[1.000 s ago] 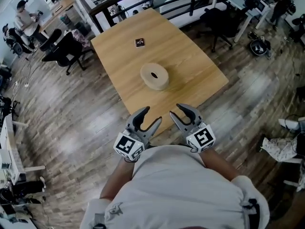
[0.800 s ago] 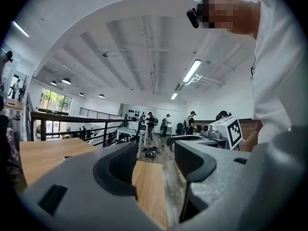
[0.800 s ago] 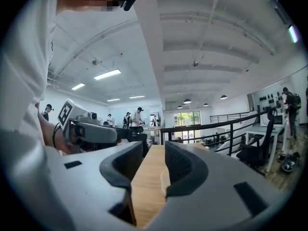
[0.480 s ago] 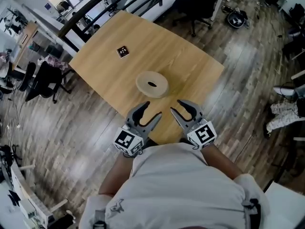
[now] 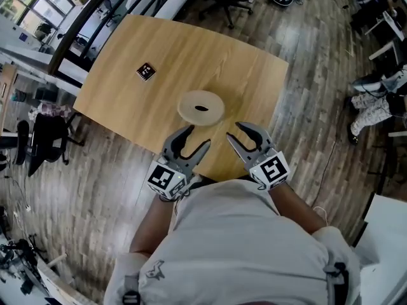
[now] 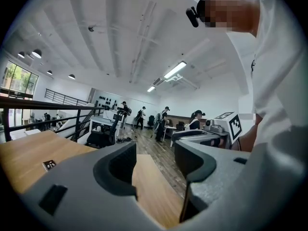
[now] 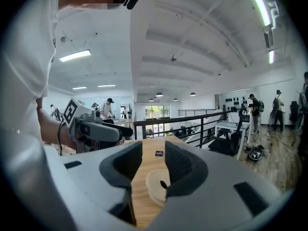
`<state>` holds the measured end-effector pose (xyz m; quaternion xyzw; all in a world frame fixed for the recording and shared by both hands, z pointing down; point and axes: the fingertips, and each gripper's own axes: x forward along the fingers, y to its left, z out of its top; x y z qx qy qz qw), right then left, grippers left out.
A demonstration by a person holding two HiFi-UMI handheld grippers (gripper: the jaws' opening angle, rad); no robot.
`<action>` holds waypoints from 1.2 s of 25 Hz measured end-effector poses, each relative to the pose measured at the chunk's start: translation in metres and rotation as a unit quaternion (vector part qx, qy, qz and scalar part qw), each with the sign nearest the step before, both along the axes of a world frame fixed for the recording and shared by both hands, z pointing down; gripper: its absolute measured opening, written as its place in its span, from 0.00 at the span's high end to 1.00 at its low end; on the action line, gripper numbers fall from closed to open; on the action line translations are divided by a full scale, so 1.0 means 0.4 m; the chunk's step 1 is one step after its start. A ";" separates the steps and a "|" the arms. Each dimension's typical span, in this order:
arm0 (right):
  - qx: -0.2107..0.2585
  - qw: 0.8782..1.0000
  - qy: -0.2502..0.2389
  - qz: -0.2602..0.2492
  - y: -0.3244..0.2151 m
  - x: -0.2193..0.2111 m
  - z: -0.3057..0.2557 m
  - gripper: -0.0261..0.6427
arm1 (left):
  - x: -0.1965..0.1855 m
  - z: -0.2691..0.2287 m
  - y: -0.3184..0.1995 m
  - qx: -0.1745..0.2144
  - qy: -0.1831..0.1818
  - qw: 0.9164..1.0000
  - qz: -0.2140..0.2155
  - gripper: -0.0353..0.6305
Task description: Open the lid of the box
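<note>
Two claws, one in each of our hands, hovered above the near edge of a pale wooden bench point(image 5: 127, 100), seen from the camera on our head looking steeply down. Our light shirt filled the bottom of that view.

The left claw point(image 5: 199, 136) had its jaws standing apart with nothing between them. In the left gripper view, only bare bench top showed through the gap. The right claw point(image 5: 233, 130) was parted in the same way and held nothing. Each claw carried a cube with black-and-white square markers at its rear, close to our wrists.

A round, flat, cream-coloured box point(image 5: 201, 106) lay on the bench just beyond the tips of both claws, touching neither. It sat a little nearer our edge of the bench than the far edge, and its top had a dark oval slot point(image 5: 201, 108) at the centre. In the right gripper view the box appeared through the gap between the jaws, farther along the bench, with the pads clear of it.

A small black square tile point(image 5: 145, 71) with pale marks lay on the bench well beyond the box, toward the far left corner.

Dark plank floor point(image 5: 95, 189) surrounded the bench, and a black railing point(image 5: 82, 18) ran past its far side. The left gripper view showed several people standing far off in a bright, white-ceilinged room.
</note>
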<state>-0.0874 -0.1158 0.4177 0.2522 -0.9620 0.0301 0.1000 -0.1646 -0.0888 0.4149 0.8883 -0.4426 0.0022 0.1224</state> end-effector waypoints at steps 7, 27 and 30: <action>0.022 0.998 0.053 0.022 -0.013 -0.041 0.034 0.73 | -0.059 0.052 -0.027 -0.005 -0.007 0.998 0.062 0.59; 0.074 0.960 0.269 -0.029 -0.150 -0.201 0.327 0.71 | -0.240 0.334 -0.145 -0.036 -0.114 0.982 0.148 0.53; 0.067 0.954 0.291 -0.036 -0.156 -0.219 0.386 0.70 | -0.256 0.387 -0.159 -0.041 -0.126 0.978 0.160 0.52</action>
